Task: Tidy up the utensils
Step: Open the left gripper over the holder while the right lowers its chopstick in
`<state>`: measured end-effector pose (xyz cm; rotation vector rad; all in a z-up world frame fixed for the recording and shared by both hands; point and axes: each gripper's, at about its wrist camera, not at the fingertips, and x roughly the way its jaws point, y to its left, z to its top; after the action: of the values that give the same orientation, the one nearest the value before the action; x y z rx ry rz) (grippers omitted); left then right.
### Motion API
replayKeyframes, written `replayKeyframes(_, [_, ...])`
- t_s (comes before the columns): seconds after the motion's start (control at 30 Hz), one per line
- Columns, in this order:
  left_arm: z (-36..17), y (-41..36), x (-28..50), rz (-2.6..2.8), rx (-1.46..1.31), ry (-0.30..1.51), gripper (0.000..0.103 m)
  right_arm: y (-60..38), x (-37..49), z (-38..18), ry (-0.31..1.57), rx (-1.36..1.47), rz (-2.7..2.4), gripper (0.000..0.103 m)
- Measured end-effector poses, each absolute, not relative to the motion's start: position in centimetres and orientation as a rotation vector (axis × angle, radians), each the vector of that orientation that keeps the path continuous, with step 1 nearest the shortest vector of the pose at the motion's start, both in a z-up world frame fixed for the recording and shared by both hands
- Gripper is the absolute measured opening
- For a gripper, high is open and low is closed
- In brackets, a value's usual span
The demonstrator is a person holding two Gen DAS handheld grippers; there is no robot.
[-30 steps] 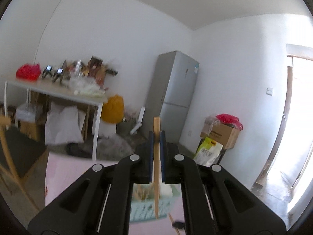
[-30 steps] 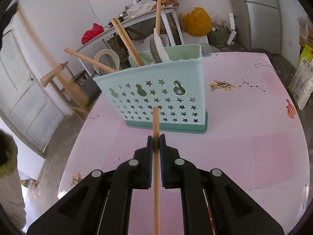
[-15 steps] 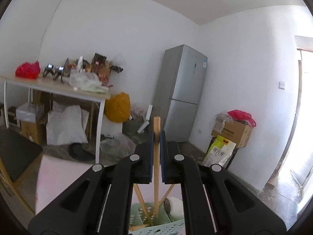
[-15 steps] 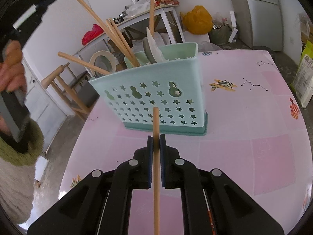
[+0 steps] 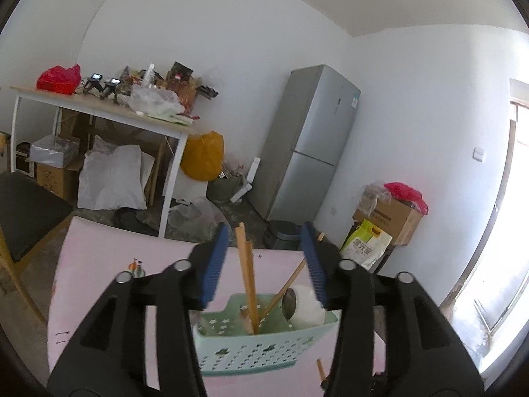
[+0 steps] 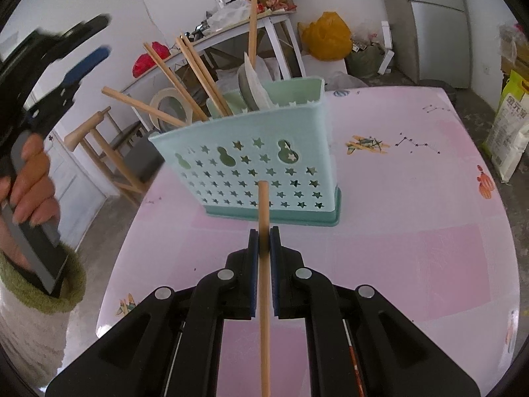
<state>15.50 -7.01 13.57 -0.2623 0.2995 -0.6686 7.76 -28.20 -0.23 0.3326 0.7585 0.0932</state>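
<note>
The mint green utensil basket [image 6: 251, 165] stands on the pink table [image 6: 413, 231], holding wooden chopsticks [image 6: 195, 72] and spoons [image 6: 251, 86]; its far side is hidden behind its own starred wall. Nearer than the basket, the right gripper [image 6: 263, 241] is clamped on one wooden chopstick [image 6: 264, 264], whose lower end is cut off. Bare table lies right of the basket. Above the basket, the left gripper [image 5: 264, 261] is now spread wide, its chopstick [image 5: 246, 278] released among the others.

Left claw [image 5: 266, 261] spread wide, right claw [image 6: 264, 251] clamped.
</note>
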Motion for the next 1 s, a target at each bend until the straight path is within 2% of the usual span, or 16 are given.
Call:
replayKeyframes(0.1, [13.4, -4.9, 13.5, -0.617, -0.251, 0.296, 0.058, -28.5, 6.9, 1.1, 0.721, 0.338, 0.085, 0.007])
replayKeyframes(0.27, [11.0, -2.0, 11.2, -0.485, -0.175, 0.360, 0.068, -29.1, 5.5, 5.5, 0.612, 0.330, 0.081, 0.007])
replayKeyframes(0.53, [4.2, 0.7, 10.4, -0.347, -0.190, 0.578, 0.068, -28.0, 6.3, 13.1, 0.429, 0.237, 0.098, 0.007])
replayKeyframes(1.0, [2.3, 0.1, 11.0, -0.299, -0.088, 0.610, 0.071, -27.3, 9.7, 21.5, 0.245, 0.161, 0.106, 0.007])
